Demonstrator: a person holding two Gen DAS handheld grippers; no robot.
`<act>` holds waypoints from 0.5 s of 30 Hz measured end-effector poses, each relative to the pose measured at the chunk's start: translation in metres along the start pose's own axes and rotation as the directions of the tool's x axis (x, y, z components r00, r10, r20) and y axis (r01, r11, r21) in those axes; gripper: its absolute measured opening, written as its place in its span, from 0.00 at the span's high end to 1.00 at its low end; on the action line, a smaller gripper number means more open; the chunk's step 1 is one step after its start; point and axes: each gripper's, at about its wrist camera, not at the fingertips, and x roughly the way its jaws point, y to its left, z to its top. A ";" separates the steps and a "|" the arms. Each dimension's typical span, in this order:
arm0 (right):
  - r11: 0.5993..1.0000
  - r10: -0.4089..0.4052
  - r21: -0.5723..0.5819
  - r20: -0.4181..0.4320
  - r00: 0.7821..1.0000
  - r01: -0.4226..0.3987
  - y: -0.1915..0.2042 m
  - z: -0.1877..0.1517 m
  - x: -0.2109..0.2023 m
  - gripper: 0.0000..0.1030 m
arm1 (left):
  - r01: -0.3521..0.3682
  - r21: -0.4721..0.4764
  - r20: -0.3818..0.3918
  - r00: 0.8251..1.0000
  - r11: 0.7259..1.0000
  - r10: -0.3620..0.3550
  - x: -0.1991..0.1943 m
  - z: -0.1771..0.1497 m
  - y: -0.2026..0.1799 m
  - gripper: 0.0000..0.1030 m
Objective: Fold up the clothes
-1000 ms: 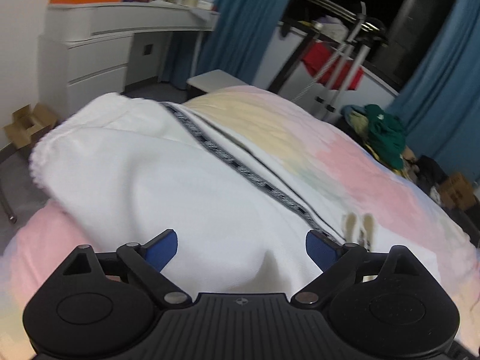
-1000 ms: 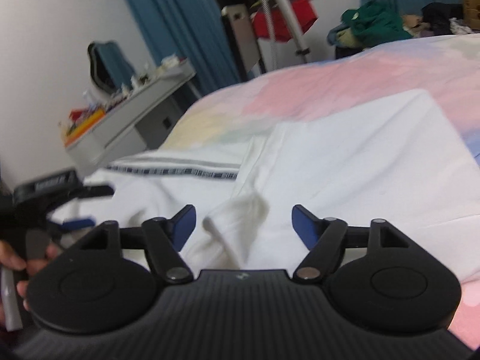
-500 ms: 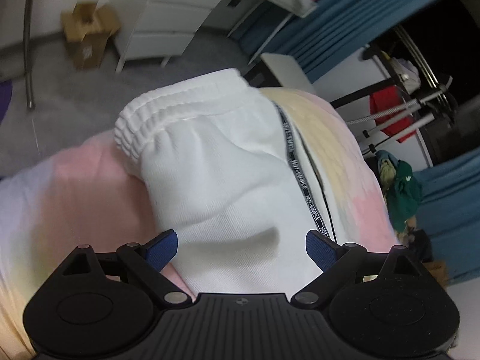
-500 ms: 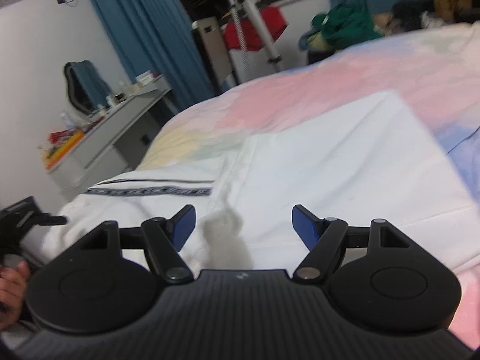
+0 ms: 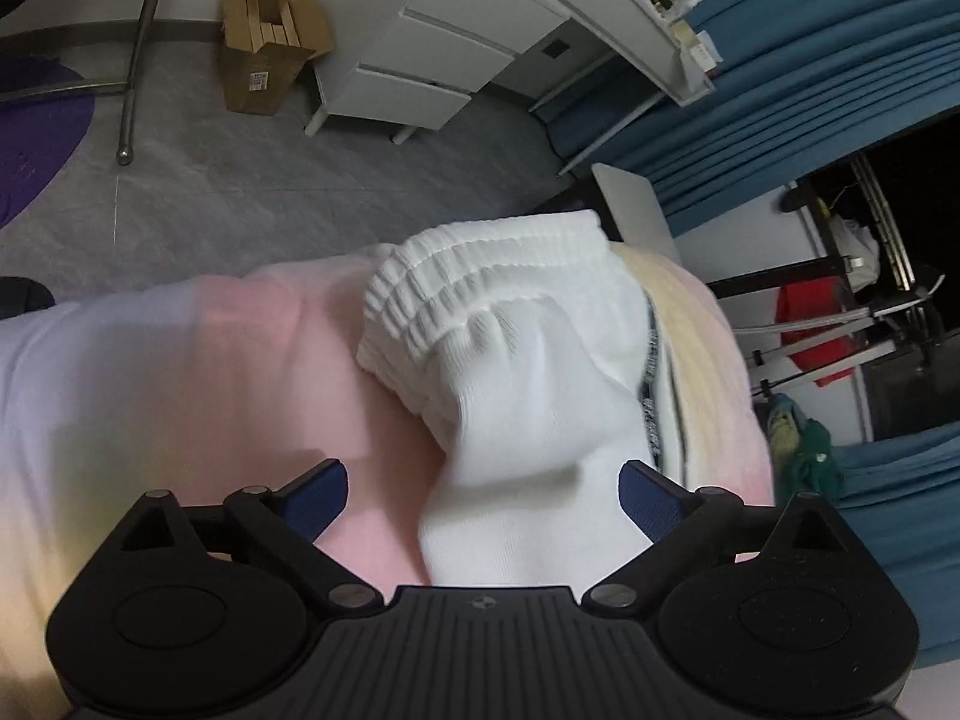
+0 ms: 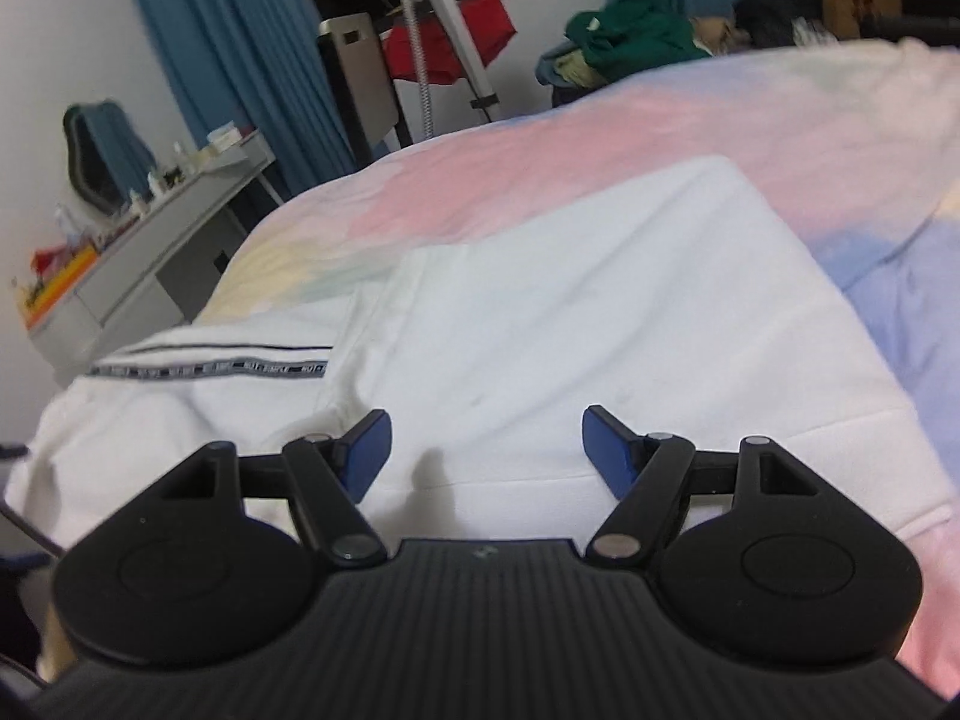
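Note:
White trousers with a dark lettered side stripe lie folded on a pastel bed. In the left wrist view their ribbed elastic waistband point(image 5: 480, 294) is bunched at the bed's corner. My left gripper point(image 5: 483, 495) is open, with white cloth running between its blue pads, not pinched. In the right wrist view the folded trouser legs point(image 6: 576, 324) lie flat, the stripe point(image 6: 210, 369) at the left. My right gripper point(image 6: 486, 450) is open and empty just above the cloth's near edge.
The pastel bedsheet point(image 5: 180, 372) point(image 6: 690, 120) covers the bed. A white drawer unit point(image 5: 456, 42), a cardboard box point(image 5: 270, 42) and grey floor lie past the bed's corner. Blue curtains, a drying rack with red cloth point(image 6: 450, 42) and a clothes pile point(image 6: 630, 36) stand behind.
My left gripper has tilted down and moved toward the waistband end, which has bunched up at the bed's corner. My right gripper has risen; the cloth fold between its pads has dropped flat.

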 end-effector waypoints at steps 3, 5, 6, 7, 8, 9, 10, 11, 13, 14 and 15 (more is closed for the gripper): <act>1.000 0.000 0.000 -0.003 1.000 0.000 0.000 0.000 0.001 0.30 | 0.044 -0.064 -0.032 0.998 0.997 -0.046 0.024 0.008 0.003 0.13; 1.000 0.003 -0.011 -0.017 1.000 -0.003 0.004 -0.002 0.004 0.28 | 0.056 -0.042 0.002 0.998 0.998 -0.056 0.029 0.010 -0.002 0.18; 1.000 -0.001 -0.026 -0.028 1.000 0.000 0.007 -0.004 0.007 0.28 | 0.059 -0.020 0.019 0.998 0.998 -0.059 0.029 0.011 -0.006 0.21; 0.999 -0.004 -0.042 -0.039 0.999 0.003 0.010 -0.006 0.010 0.28 | 0.051 -0.002 0.038 0.998 0.999 -0.051 0.029 0.011 -0.010 0.22; 0.998 -0.014 -0.067 -0.047 0.999 0.011 0.013 -0.009 0.013 0.28 | 0.042 0.008 0.056 0.998 0.999 -0.042 0.030 0.012 -0.013 0.25; 0.994 -0.031 -0.102 -0.053 0.998 0.026 0.017 -0.013 0.016 0.28 | 0.032 0.017 0.074 0.997 0.999 -0.034 0.031 0.012 -0.015 0.30; 0.990 -0.047 -0.135 -0.057 0.997 0.039 0.020 -0.016 0.019 0.28 | 0.024 0.026 0.082 0.996 0.999 -0.026 0.033 0.012 -0.017 0.34; 0.985 -0.061 -0.164 -0.057 0.996 0.051 0.023 -0.019 0.020 0.28 | 0.016 0.035 0.089 0.996 0.999 -0.019 0.035 0.012 -0.020 0.42; 0.979 -0.076 -0.193 -0.055 0.996 0.064 0.026 -0.023 0.021 0.28 | 0.011 0.057 0.098 0.995 0.998 -0.016 0.037 0.012 -0.025 0.67; 0.979 -0.076 -0.192 -0.055 0.996 0.064 0.026 -0.023 0.020 0.28 | 0.014 0.070 0.100 0.995 0.997 -0.021 0.038 0.012 -0.029 0.72; 0.980 -0.075 -0.188 -0.055 0.996 0.063 0.026 -0.023 0.020 0.28 | 0.007 0.100 0.122 0.992 0.995 -0.019 0.034 0.010 -0.037 0.80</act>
